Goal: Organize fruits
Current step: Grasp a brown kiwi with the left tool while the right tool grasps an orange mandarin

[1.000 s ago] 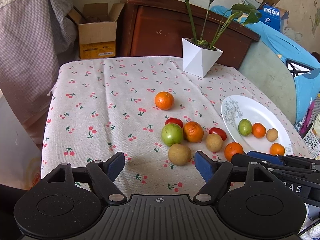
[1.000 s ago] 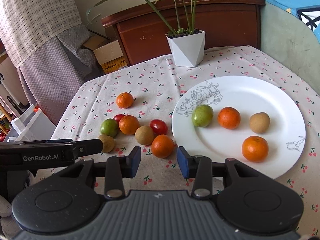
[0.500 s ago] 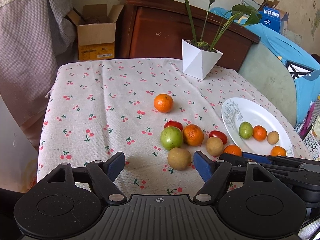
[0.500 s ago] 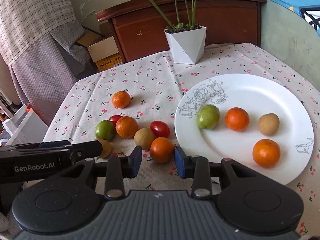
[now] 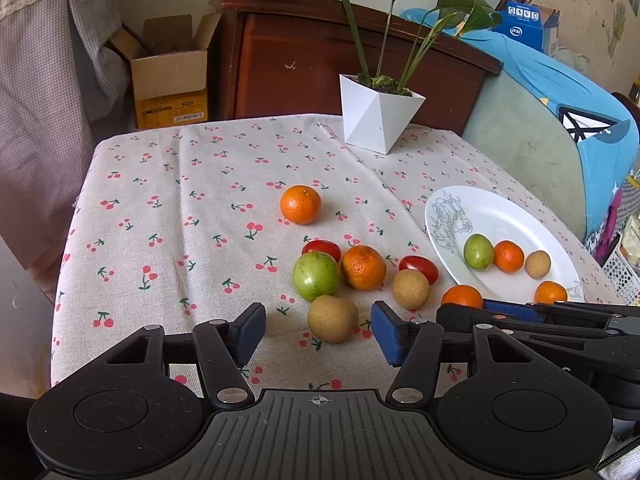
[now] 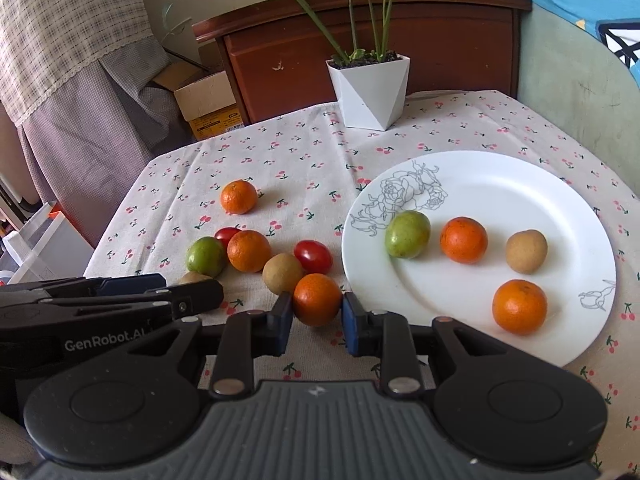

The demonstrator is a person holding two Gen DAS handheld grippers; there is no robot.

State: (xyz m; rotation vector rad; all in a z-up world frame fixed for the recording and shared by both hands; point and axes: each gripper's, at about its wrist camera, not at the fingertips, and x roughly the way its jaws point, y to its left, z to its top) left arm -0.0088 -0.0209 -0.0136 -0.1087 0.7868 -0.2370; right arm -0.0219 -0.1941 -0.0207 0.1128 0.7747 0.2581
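Observation:
A white plate [image 6: 500, 176] at the right holds a green fruit [image 6: 407, 234], two oranges and a brown fruit. Loose fruit lies left of it on the cherry-print cloth: oranges, two red tomatoes, a green fruit [image 5: 316, 275] and brown fruits. My right gripper [image 6: 316, 317] has its blue pads on both sides of an orange [image 6: 317, 299] by the plate's near-left rim, touching or nearly so. My left gripper [image 5: 319, 334] is open, with a brown fruit [image 5: 333, 318] between its fingers. The right gripper shows in the left wrist view [image 5: 520, 312].
A white faceted plant pot [image 5: 378, 114] stands at the back of the table. A lone orange [image 5: 300, 204] sits mid-table. A dark wooden cabinet and a cardboard box [image 5: 170, 80] are behind; a blue-covered chair [image 5: 560, 120] is at the right.
My right gripper moved forward and narrowed around the orange beside the plate. My left gripper moved forward, bringing the brown fruit between its open fingers.

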